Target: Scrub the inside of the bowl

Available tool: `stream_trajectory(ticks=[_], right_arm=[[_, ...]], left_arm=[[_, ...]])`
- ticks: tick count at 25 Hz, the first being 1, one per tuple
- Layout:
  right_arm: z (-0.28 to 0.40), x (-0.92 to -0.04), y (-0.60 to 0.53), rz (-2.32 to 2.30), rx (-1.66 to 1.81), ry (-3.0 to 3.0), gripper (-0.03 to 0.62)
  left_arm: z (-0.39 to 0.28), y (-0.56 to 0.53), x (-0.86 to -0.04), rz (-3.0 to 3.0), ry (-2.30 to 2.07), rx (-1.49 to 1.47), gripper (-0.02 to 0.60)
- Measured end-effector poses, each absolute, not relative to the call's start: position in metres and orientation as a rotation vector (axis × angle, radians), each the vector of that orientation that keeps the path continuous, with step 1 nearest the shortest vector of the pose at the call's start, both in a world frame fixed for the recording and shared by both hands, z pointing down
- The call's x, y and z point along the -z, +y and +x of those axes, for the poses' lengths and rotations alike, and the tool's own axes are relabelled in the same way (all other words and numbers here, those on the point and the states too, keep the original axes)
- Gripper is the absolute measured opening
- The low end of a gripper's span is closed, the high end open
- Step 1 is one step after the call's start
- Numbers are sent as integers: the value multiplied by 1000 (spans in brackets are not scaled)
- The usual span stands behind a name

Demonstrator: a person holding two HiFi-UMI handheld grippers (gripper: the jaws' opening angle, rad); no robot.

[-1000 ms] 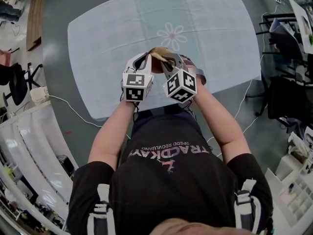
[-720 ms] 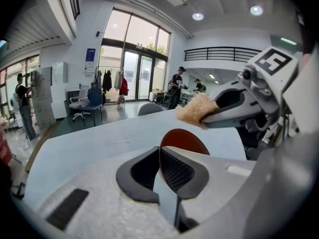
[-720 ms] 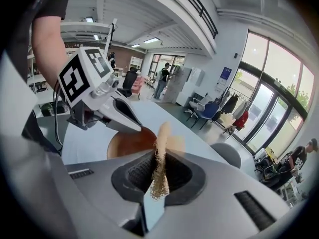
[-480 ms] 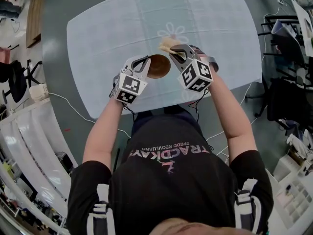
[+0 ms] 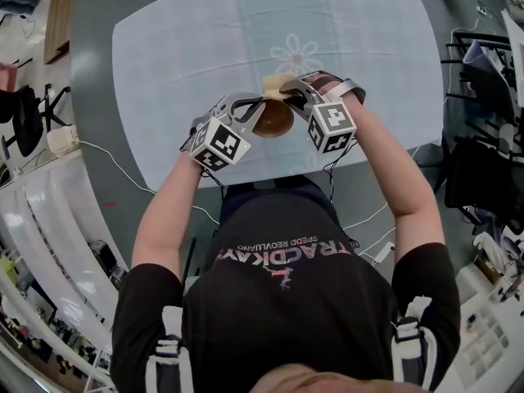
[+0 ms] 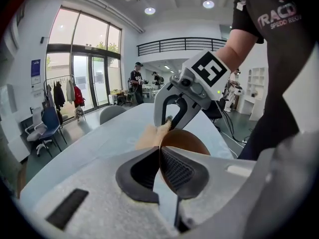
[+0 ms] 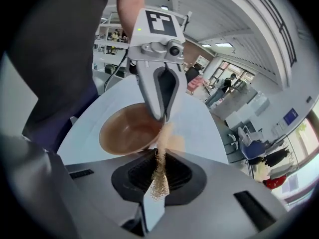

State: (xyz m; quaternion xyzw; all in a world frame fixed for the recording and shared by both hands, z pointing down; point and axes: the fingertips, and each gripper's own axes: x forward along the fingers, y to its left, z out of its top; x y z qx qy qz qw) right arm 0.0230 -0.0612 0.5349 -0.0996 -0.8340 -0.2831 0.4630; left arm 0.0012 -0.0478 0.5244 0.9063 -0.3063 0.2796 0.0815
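A brown bowl (image 5: 274, 121) sits near the front edge of the table (image 5: 180, 47). My left gripper (image 5: 252, 110) is shut on the bowl's left rim. In the left gripper view the thin rim (image 6: 160, 156) runs between the pads and the bowl (image 6: 189, 141) stretches ahead. My right gripper (image 5: 289, 93) is shut on a tan fibrous scrub pad (image 5: 275, 83), held at the bowl's far rim. The right gripper view has the pad (image 7: 160, 176) pinched between the jaws, its free end beside the bowl (image 7: 124, 131) and the left gripper (image 7: 160, 114).
A pale cloth with a flower print (image 5: 296, 56) covers the table. An office chair (image 5: 29, 137) and floor cables (image 5: 123, 182) lie to the left. Dark racks and chairs (image 5: 483, 80) stand at the right. The person's body is close to the table's front edge.
The right gripper lifted the pad off the bowl, swung right, then came back to the far rim. The left gripper shifted a little left, still holding the bowl.
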Motion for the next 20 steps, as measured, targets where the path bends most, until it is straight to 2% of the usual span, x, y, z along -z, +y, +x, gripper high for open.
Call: stream_trajectory(ticks=[7,20], right_arm=[[28,-537,-59,-272,763,-2021,32],[55,-535,-76,42,480,-2111,32]], left_arm=[[-1,-52,-524,2708,-911,-833,26],[-47,-91,-512,2171,-1340,-301,26]])
